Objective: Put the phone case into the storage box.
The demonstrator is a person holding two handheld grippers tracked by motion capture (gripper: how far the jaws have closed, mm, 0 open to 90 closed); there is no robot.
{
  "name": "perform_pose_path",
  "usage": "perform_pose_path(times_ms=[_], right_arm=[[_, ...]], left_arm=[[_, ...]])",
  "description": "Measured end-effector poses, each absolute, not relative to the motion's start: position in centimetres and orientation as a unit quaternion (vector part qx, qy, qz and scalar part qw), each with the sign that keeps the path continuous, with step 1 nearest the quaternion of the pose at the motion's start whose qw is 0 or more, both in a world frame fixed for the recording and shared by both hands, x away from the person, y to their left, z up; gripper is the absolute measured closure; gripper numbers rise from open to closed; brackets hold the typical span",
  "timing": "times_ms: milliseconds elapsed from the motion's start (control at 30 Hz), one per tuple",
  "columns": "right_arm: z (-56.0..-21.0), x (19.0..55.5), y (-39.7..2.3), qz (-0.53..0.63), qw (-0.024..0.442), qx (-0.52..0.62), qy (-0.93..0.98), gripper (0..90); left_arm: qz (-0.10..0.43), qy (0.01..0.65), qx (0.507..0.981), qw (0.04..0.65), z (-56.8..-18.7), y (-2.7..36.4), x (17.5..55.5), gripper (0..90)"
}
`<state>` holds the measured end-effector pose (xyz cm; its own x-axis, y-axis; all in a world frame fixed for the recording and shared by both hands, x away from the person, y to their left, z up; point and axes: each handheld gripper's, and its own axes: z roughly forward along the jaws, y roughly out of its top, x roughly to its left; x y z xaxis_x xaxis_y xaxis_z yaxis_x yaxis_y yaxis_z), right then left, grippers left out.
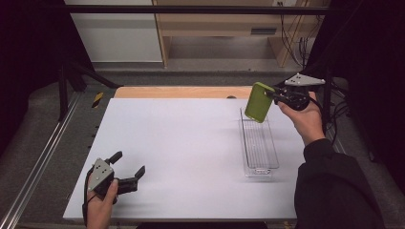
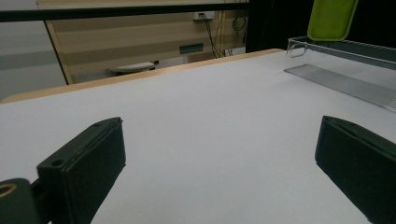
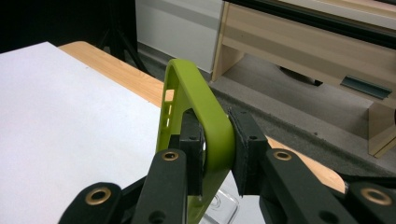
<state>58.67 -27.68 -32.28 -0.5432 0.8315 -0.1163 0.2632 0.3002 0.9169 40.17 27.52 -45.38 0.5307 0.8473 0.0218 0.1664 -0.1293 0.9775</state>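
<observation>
Right gripper (image 1: 278,97) pinches green case (image 1: 259,102) by edge, held upright above far end of clear tray (image 1: 259,168), likely for lowering in. Left gripper (image 1: 128,171) spread wide, empty, low at near-left of table (image 1: 181,143), clear of work.

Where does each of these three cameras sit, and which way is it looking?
High view: above the person's side, looking forward and down on the white table; both forearms show.
Left gripper view: on the left gripper, facing the clear tray; open fingers show.
Right gripper view: on the right gripper, whose fingers pinch the green phone case.
All share the case.
</observation>
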Motion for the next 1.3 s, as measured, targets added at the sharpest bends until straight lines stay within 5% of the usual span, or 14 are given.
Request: perform_pose_path(times_ms=[1300], right_arm=[[-36.5, 60.5, -27.8, 0.445, 0.301, 0.385, 0.751, 76.3]], left_arm=[[0.313, 0.355, 0.684, 0.555, -45.2, 27.5, 40.0, 1.1]])
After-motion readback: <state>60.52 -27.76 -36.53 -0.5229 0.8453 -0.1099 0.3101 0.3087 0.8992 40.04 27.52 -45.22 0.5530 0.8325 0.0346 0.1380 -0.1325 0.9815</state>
